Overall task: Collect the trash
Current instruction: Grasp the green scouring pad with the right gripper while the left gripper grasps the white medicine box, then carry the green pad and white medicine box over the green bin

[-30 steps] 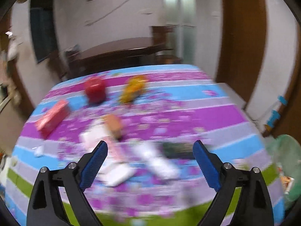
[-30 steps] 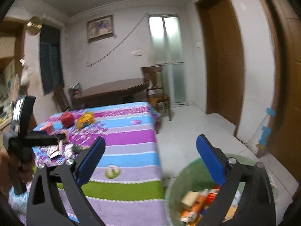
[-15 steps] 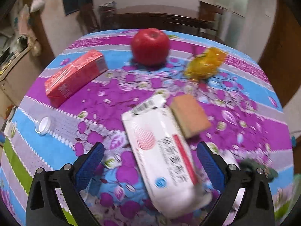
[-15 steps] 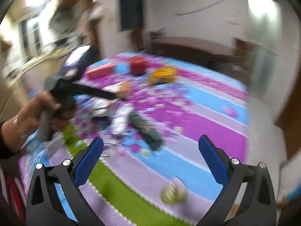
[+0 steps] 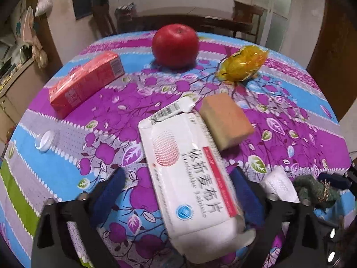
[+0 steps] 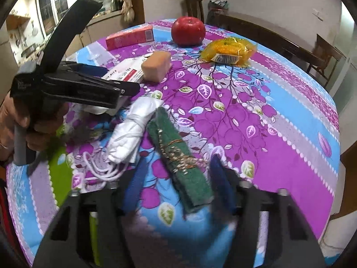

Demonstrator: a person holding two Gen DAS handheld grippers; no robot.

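Left gripper (image 5: 178, 192): jaws spread wide, one either side of the white tablet pack (image 5: 189, 174); they had just been closing in, but the left pad stood clear of the pack, and contact on the right side could not be judged.
Right gripper (image 6: 178, 178): jaws had just been closing around the green scouring pad (image 6: 178, 156); the blue pads were blurred, the right one close against the pad's edge, the left one apart from it; not pinching yet as far as could be seen.
Change, left view: half a second before, the pack lay further ahead of the fingers; it now sat between them. A second before, the table was distant and blurred.
Change, right view: a second before, a green bin with packets in it showed on the floor; it was out of frame now, and the table filled the view.
Hard to make out: the pack's near end was hidden behind the left gripper's frame; the scouring pad's near end was blurred.
Hand (image 6: 33, 122): gripped the left tool's handle, cut off at the frame edge.
Tablecloth (image 6: 279, 102): floral, striped; carried everything below.
Beside the scouring pad: crumpled white wrapper (image 6: 131, 131), touching it.
Against the pack: tan sponge (image 5: 225, 122).
Further back: red box (image 5: 84, 82), apple (image 5: 175, 44), yellow packet (image 5: 242, 65).
Left edge: white bottle cap (image 5: 45, 139), well apart.
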